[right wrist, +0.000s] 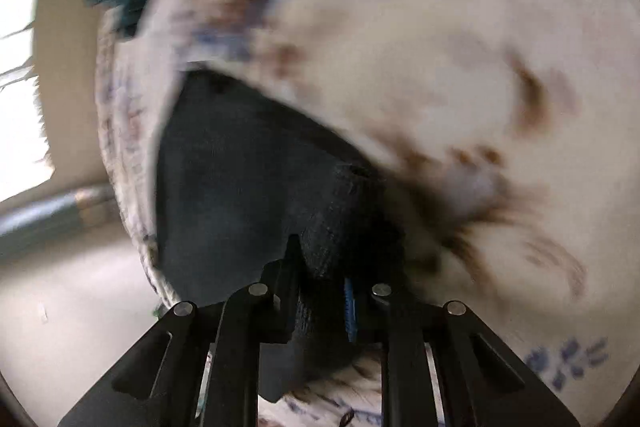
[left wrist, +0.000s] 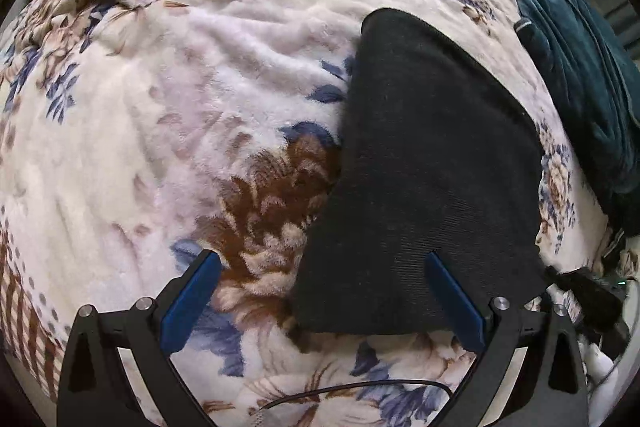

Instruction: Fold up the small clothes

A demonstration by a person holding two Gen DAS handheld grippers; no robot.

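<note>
Black garment on floral blanket shows seemingly no readable label.

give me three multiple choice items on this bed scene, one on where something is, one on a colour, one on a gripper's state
1. Where does the teal garment lie relative to the black garment in the left wrist view?
A. to its right, near the bed's edge
B. to its left
C. underneath it

2. What colour are the left gripper's finger pads?
A. red
B. blue
C. white

3. What is the right gripper doing?
A. wide open over bare blanket
B. closed on a fold of black cloth
C. holding a cable

Answers:
1. A: the teal garment sits right of the black garment, apart from it on the floral blanket.
2. B: both fingers of the open left gripper are blue.
3. B: the right gripper has its fingers drawn close, with bunched black cloth between them.
</note>
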